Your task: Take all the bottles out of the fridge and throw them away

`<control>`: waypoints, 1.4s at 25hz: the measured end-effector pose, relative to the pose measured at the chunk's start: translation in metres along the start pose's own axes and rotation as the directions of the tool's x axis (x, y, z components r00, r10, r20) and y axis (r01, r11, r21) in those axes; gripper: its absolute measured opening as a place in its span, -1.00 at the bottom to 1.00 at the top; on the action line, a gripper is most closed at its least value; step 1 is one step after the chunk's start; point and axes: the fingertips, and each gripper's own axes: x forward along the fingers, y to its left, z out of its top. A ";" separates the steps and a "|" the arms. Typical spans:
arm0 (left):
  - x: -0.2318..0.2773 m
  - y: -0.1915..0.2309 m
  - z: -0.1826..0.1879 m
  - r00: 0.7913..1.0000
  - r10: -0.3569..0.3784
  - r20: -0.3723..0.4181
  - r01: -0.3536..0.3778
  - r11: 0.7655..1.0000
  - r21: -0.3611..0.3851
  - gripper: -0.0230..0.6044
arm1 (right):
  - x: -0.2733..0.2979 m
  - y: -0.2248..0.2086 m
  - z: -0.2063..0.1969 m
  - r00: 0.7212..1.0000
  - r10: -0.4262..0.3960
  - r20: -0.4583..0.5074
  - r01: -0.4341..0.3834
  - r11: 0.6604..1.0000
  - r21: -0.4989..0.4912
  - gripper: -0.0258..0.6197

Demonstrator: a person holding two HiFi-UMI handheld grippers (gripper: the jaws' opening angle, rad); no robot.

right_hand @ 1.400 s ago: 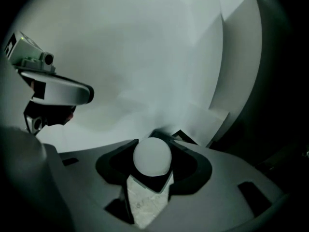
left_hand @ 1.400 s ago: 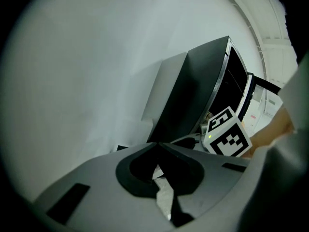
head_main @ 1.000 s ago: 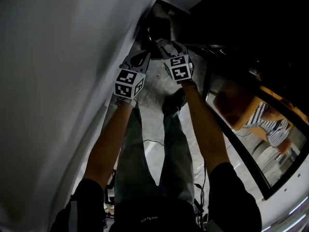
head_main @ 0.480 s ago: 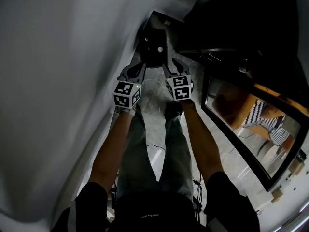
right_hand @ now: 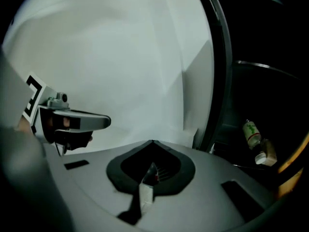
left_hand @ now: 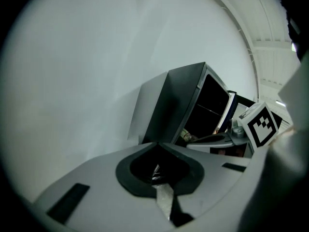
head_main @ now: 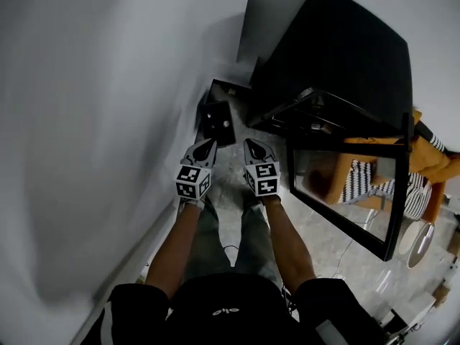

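I hold both grippers side by side at waist height over the floor. My left gripper (head_main: 203, 152) is shut with nothing in it. My right gripper (head_main: 254, 152) has just been closing and is now shut, also with nothing in it. A black bin (head_main: 218, 121) stands on the floor just beyond them, against the wall. The black fridge (head_main: 338, 49) stands to its right, with its glass door (head_main: 345, 185) swung open. In the right gripper view two bottles (right_hand: 251, 133) (right_hand: 266, 154) lie low inside the dark fridge (right_hand: 260, 81). The left gripper view shows the fridge (left_hand: 178, 105) ahead.
A white wall (head_main: 93, 121) runs along the left, close to my left arm. The open door's edge juts out on the right at about knee height. A cable (head_main: 228, 249) trails on the pale floor by my feet. A striped cushion (head_main: 356, 182) shows through the door glass.
Both grippers have risen well above the black bin, which now looks smaller and farther off. The right gripper's jaws, open before, have closed. The whole fridge has come into view.
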 end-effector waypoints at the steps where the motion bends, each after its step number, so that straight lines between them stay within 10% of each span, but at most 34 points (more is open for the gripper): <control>1: -0.004 -0.011 0.014 1.000 -0.013 0.015 0.013 1.000 0.009 -0.91 | -0.014 -0.001 0.011 1.000 -0.007 0.019 0.007 1.000 0.014 -0.89; 16: -0.030 -0.169 0.166 0.970 -0.210 0.118 0.188 0.966 0.176 -0.91 | -0.196 -0.043 0.132 0.963 -0.128 0.238 0.099 0.986 0.133 -0.89; 35: -0.004 -0.256 0.204 0.926 -0.363 0.106 0.321 0.902 0.291 -0.91 | -0.263 -0.097 0.142 0.925 -0.250 0.288 0.211 0.964 0.160 -0.89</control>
